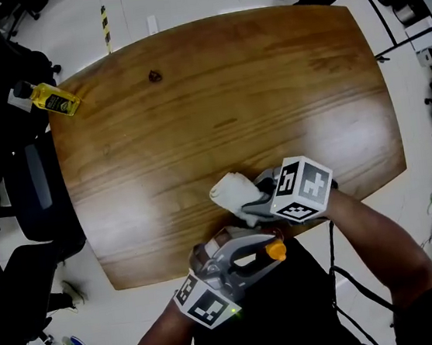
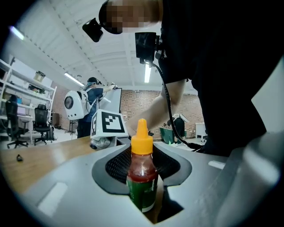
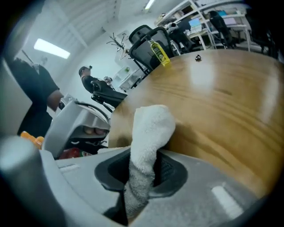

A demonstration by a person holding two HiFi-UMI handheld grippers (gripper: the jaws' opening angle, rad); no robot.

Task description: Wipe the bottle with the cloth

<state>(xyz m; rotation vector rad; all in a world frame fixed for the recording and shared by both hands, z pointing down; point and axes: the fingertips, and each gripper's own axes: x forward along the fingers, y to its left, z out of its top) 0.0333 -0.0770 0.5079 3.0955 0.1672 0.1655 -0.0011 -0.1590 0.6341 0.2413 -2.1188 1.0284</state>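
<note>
My left gripper (image 1: 240,255) is shut on a small sauce bottle (image 2: 142,175) with red contents, a green label and an orange cap (image 1: 277,250). The bottle stands upright between the pads in the left gripper view, close to my body at the table's near edge. My right gripper (image 1: 252,202) is shut on a folded white cloth (image 1: 232,191), which sticks out past the jaws over the wood. In the right gripper view the cloth (image 3: 148,133) rises from between the pads, and the left gripper (image 3: 73,126) with the bottle's cap (image 3: 30,138) shows just to its left, apart from the cloth.
The wooden table (image 1: 254,100) spreads ahead. A yellow bottle (image 1: 52,99) lies at its far left corner and a small dark object (image 1: 155,76) sits near the far edge. Black office chairs (image 1: 34,190) stand to the left, and another person (image 2: 91,104) stands in the background.
</note>
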